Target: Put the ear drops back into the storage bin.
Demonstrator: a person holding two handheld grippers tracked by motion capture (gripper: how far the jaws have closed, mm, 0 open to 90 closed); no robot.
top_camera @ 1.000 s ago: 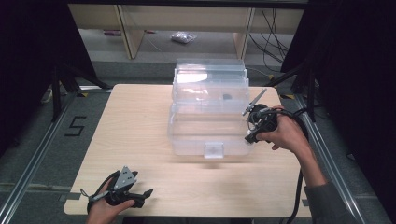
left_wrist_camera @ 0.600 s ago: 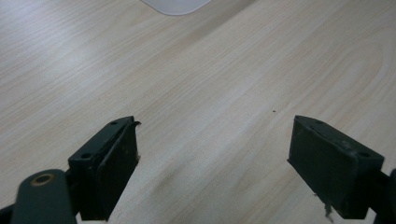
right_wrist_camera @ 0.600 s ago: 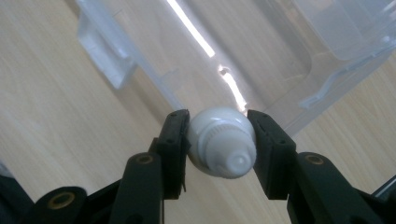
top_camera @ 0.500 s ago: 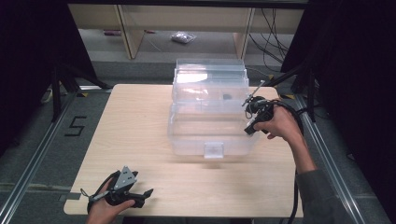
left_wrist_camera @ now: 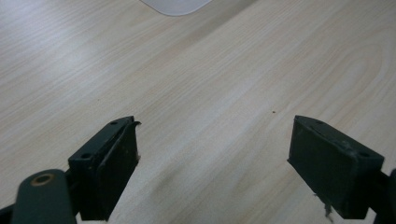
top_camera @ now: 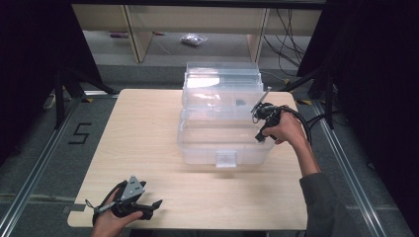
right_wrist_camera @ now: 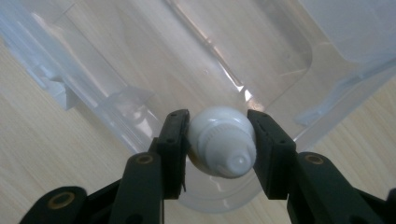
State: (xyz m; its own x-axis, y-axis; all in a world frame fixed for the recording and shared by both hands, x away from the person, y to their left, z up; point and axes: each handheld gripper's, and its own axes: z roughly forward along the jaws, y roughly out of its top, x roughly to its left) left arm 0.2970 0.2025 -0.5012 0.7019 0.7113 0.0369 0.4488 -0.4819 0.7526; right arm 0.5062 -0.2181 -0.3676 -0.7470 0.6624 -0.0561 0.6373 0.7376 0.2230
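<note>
Two grippers are in your hands, but start with the biggest thing: the wooden table (top_camera: 148, 143). On it, near the middle and a bit toward one o'clock, sits the clear plastic box (top_camera: 222, 133), and its clear lid (top_camera: 222, 79) stands up at the far side, at twelve o'clock. Your right gripper (top_camera: 260, 129) is at the box's right edge, at about three o'clock from the box's middle. Its jaws are closed tight on a small white bottle (right_wrist_camera: 223, 142), with one pad on each side and the cap pointing back at the camera. In the right gripper view the bottle hangs over the open box, not touching the floor of it. Your left gripper (top_camera: 155, 203) rests near the table's front edge, at about seven o'clock, with its jaws wide apart and nothing between them (left_wrist_camera: 205, 154). It looks like you are at the step of putting the bottle into the box. Next, I think you need to go lower inside the box, keep clear of the wall, and then let the jaws open.
</note>
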